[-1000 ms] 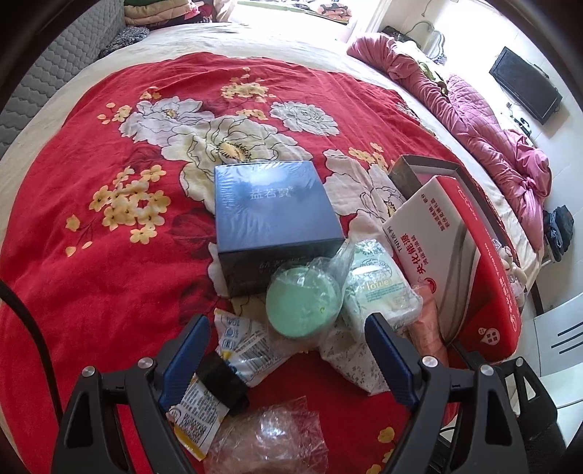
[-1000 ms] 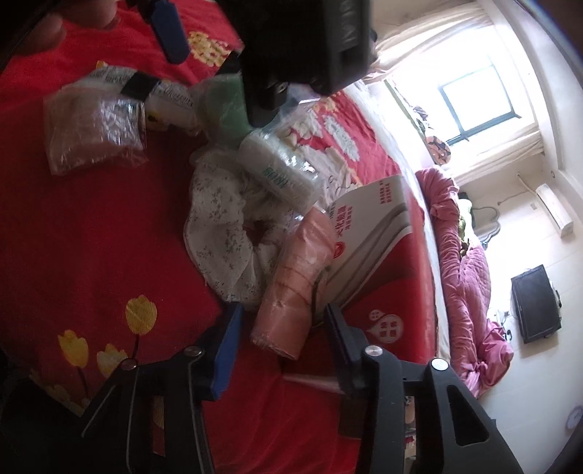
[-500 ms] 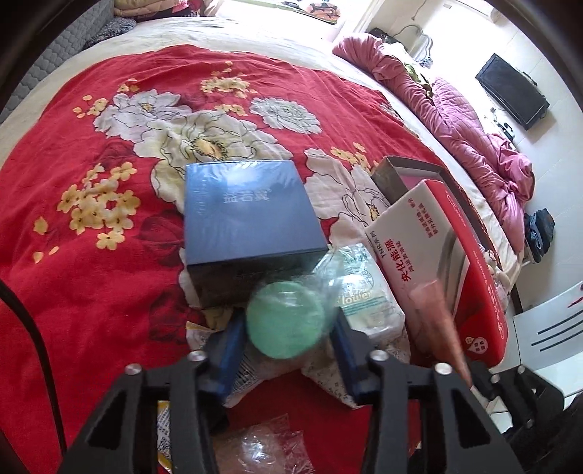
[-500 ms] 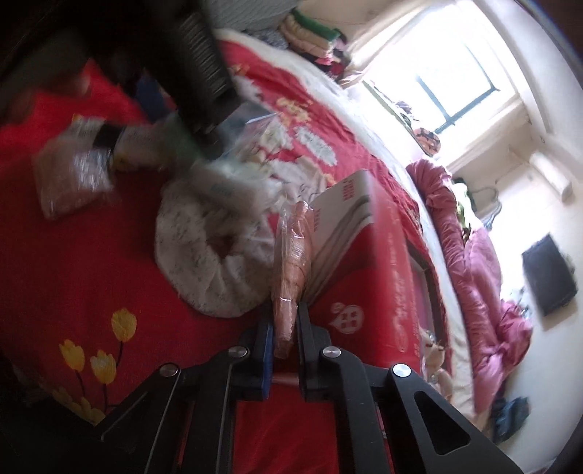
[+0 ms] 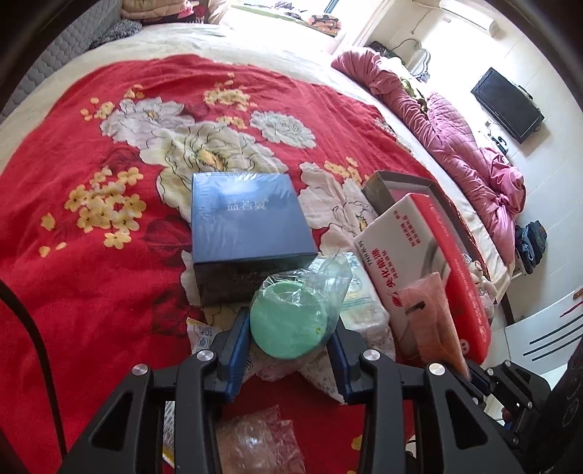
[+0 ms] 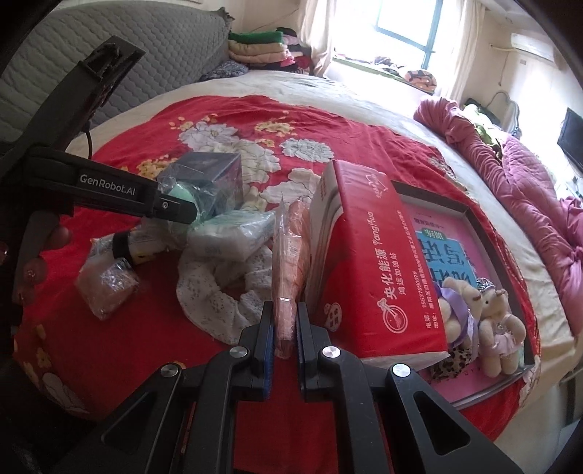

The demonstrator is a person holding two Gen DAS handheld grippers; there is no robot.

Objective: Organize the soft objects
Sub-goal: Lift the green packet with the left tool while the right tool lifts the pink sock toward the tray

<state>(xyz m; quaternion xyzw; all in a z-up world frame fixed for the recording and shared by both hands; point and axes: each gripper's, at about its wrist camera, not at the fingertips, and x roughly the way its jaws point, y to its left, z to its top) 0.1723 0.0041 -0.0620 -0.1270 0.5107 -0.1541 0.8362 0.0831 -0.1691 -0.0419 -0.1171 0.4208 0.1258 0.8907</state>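
We are at the pick-up step: our left gripper (image 5: 289,339) is closing on the bagged green puff (image 5: 288,321) before the blue box (image 5: 247,218), our right gripper (image 6: 285,330) pinches the pink packet (image 6: 289,262) beside the red carton (image 6: 368,255), and next both must lift clear together.

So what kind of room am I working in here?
A bedroom, most likely: the items sit on a bed with a red floral blanket, a quilted grey headboard behind it, and a rumpled pink quilt along the far edge.

Sunlit window (image 6: 411,32) beyond a bed (image 5: 91,237) in red floral cover.
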